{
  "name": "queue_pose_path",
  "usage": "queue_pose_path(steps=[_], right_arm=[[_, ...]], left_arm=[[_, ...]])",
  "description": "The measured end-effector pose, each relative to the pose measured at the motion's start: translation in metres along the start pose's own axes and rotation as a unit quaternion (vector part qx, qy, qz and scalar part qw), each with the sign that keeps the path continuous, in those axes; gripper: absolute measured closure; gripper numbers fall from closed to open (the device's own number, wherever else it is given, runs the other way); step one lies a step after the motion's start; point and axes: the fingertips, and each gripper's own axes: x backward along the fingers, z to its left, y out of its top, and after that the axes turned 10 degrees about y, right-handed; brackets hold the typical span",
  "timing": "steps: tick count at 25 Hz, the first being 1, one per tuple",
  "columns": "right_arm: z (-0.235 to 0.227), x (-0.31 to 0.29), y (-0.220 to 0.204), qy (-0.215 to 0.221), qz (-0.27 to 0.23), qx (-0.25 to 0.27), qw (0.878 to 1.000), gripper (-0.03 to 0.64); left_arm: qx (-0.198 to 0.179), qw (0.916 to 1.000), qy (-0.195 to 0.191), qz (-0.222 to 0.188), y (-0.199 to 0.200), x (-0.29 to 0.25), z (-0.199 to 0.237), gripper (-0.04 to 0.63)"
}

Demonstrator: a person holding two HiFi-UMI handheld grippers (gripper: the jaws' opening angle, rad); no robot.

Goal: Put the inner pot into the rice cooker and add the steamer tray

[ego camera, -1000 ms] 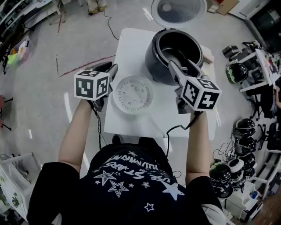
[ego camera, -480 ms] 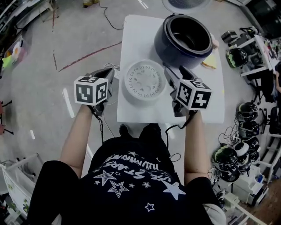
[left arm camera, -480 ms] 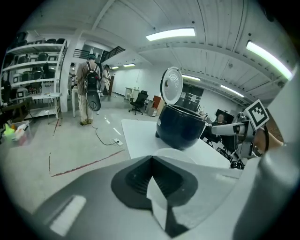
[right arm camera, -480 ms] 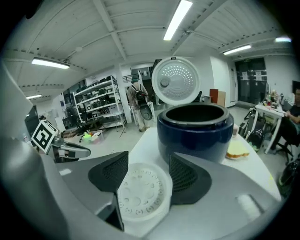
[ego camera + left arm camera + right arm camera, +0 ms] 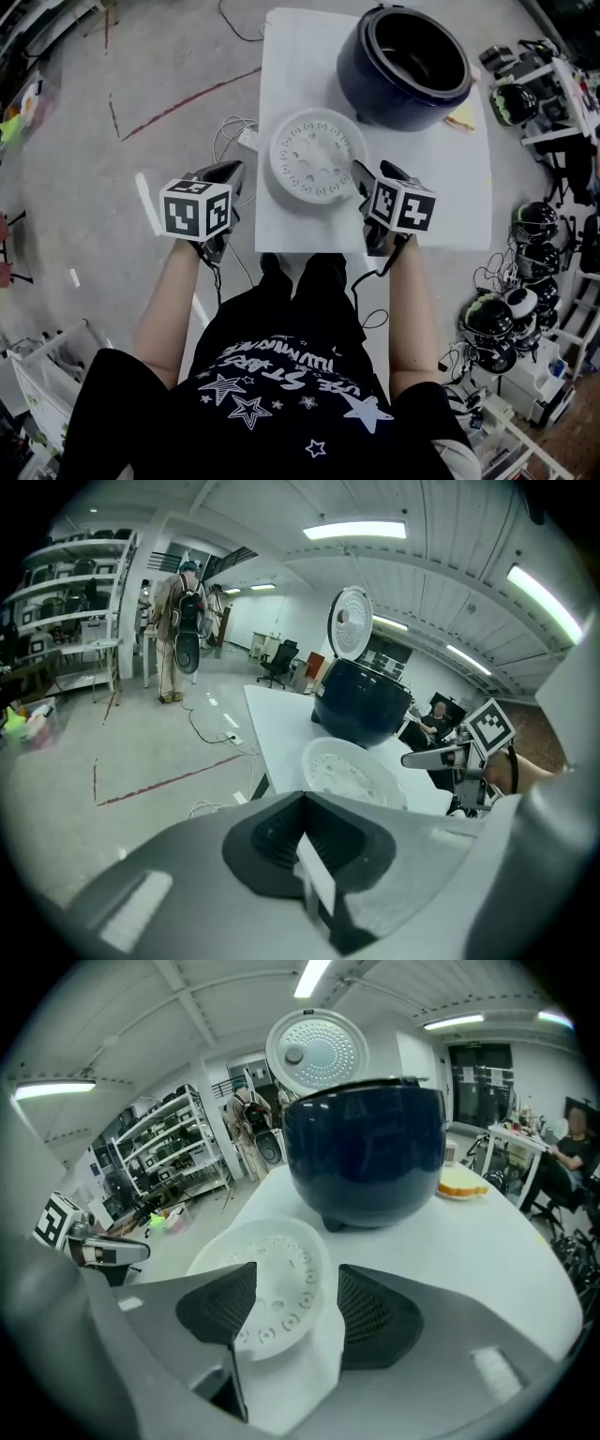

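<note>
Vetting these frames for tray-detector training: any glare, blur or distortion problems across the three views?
Head view: fisheye bends the room edges; steamer tray holes sharp, no glare. Left gripper view: black vignette corners, ceiling lights blown out. Right gripper view: same vignette; white steamer tray barely separates from white table.

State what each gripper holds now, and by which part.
Nothing is held. The left gripper is shut and empty. The right gripper has its jaws apart by the rim of the tray, not closed on it.
</note>
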Motion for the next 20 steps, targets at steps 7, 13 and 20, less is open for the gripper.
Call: queue_pose_path(steps=[7,13,20], right_arm=[[-0.017,-0.024,-0.028,-0.011,0.032,-0.033,0.999,0.327],[-0.023,-0.040,-0.037,-0.013,0.048,-0.053,0.997,0.346],[-0.028,-0.054,-0.044,-0.017,0.064,-0.067,0.996,0.452]], left_arm=[[0.000,0.9997,-0.010,0.021,-0.018,-0.009,-0.011,0.594],[0.007,0.9995,-0.008,0.029,-0.024,-0.012,-0.012,0.594],[0.007,0.9993,-0.007,0.037,-0.031,-0.017,-0.012,0.594]])
